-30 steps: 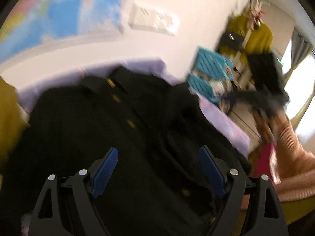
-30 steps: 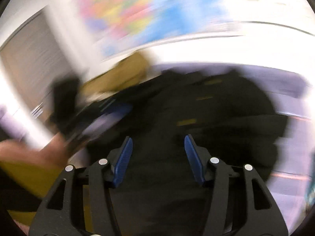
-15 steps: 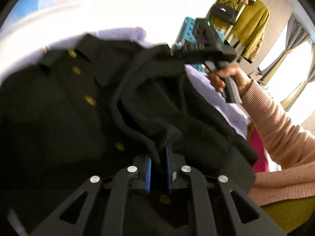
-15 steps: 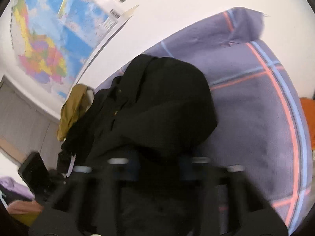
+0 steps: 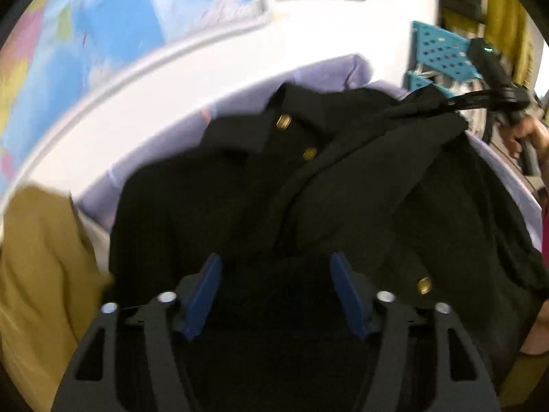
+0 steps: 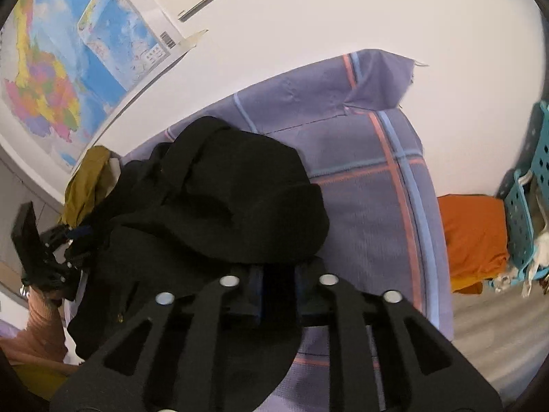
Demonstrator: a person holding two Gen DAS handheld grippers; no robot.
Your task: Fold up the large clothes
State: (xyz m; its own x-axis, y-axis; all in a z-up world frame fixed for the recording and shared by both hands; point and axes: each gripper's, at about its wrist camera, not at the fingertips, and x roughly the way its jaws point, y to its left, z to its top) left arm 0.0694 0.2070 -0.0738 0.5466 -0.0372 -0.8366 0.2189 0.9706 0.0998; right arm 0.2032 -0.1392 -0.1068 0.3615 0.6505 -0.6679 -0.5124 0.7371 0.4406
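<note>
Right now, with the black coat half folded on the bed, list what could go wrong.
1. The left gripper is opening with no cloth pinched, so only the right gripper grips the black coat; the raised sleeve may sag or slip.
2. The coat lies close against the mustard garment, which may get dragged along.
3. The bunched fold may set crooked on the purple plaid sheet.

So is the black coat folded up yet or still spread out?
Partly folded: one side of the black coat lies doubled across its front, lifted by the right gripper.
</note>
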